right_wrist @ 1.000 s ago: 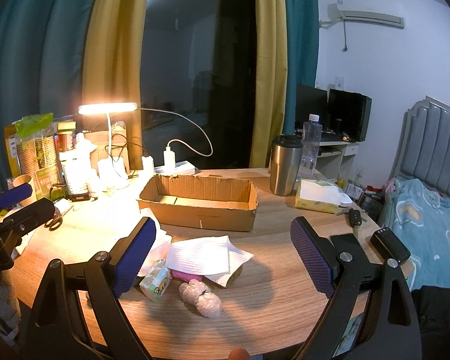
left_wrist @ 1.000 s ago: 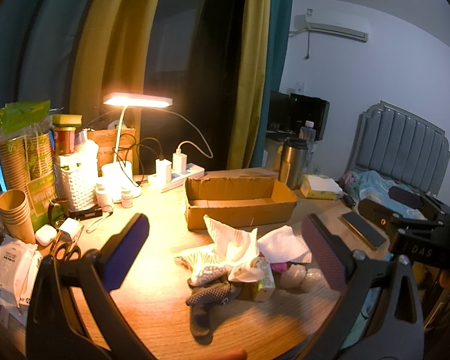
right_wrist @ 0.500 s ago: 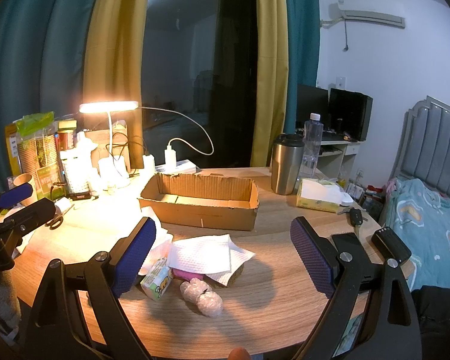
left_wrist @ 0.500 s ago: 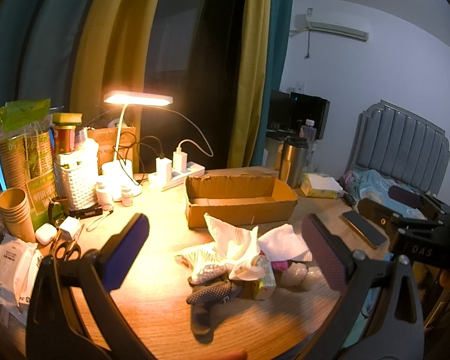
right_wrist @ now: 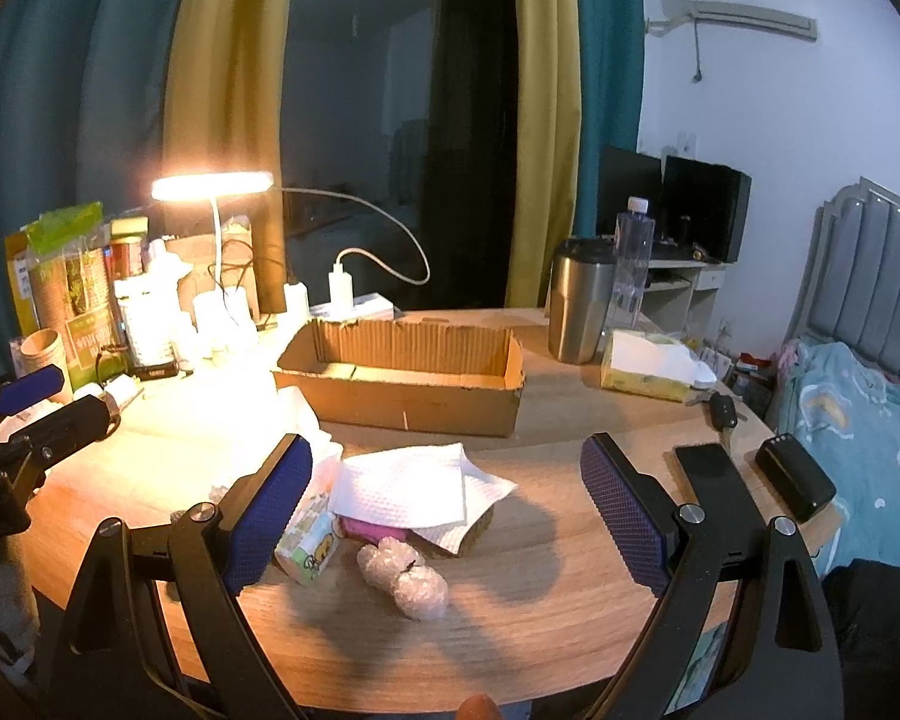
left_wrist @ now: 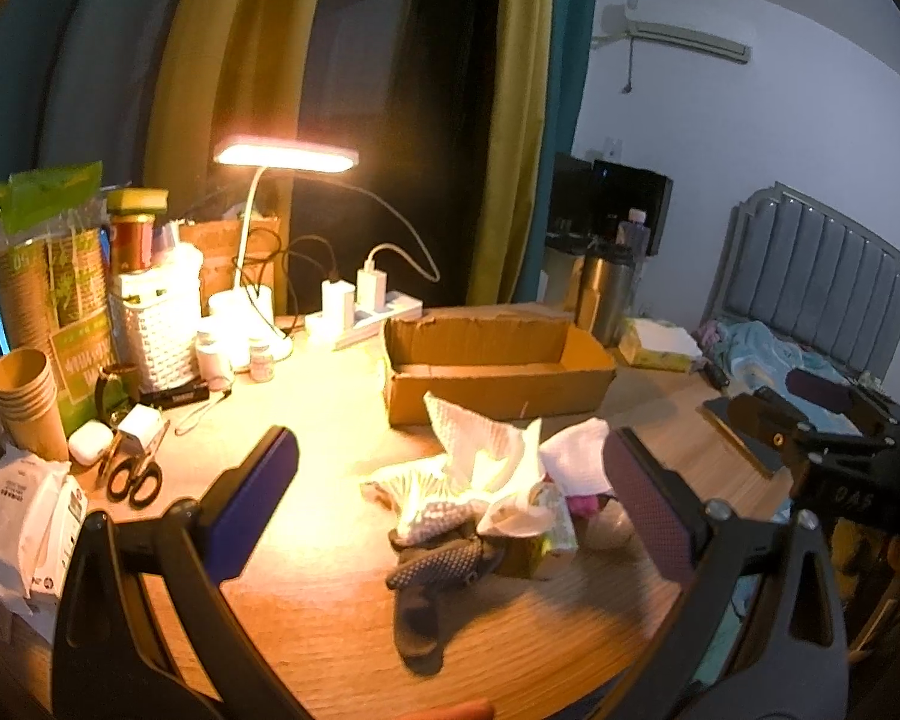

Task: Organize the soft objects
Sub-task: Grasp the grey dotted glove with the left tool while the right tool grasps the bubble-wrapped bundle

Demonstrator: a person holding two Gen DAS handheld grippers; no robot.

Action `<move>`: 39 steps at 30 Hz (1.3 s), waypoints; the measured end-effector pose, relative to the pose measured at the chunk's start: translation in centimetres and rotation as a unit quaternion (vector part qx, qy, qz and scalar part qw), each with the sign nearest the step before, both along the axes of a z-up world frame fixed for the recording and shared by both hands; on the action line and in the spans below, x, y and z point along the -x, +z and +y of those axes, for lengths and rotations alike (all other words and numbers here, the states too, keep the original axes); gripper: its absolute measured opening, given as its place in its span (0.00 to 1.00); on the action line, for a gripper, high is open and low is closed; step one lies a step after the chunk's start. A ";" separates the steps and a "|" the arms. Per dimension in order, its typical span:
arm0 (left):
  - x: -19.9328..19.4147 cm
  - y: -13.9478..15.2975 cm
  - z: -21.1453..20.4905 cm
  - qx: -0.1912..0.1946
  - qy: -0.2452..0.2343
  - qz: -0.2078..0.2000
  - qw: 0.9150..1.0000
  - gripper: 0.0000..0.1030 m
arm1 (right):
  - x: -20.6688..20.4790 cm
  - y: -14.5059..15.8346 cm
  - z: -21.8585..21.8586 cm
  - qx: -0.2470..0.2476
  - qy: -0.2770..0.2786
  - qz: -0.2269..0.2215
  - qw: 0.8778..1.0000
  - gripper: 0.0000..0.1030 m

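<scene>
Wooden table (right_wrist: 540, 588): both grippers wide, empty; dark sock (left_wrist: 432, 576) shows only in left view.

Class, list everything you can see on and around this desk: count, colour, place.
Box: 1, brown, desk centre, empty.
Paper towel: 1, white, atop pile.
Bubble wrap: 1, clear, pile front.
Tissue pack: 1, printed, pile left.
Glove: 1, grey, pile front.
Lamp: 1, white, lit, back left.
Tumbler: 1, steel, right of box.
Bottle: 1, clear, behind tumbler.
Tissue box: 1, yellow, right.
Scissors: 1, black, left.
Cups: stack, brown, far left.
Phone: 1, black, right edge.
Left gripper: open.
Right gripper: open.
</scene>
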State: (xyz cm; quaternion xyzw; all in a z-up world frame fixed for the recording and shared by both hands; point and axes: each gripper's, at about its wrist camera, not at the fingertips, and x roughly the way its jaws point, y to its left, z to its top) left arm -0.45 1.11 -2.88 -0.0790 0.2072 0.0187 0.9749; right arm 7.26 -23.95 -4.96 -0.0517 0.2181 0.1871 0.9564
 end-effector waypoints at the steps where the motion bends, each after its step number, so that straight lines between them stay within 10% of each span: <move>1: -0.2 -0.2 0.1 0.000 0.001 0.004 1.000 0.99 | -0.2 -0.4 -0.1 0.001 0.000 0.006 1.000 0.91; 39: -10.3 -10.1 2.9 0.003 0.027 0.169 0.985 0.99 | -7.9 -9.4 1.8 0.029 0.034 0.153 0.987 0.91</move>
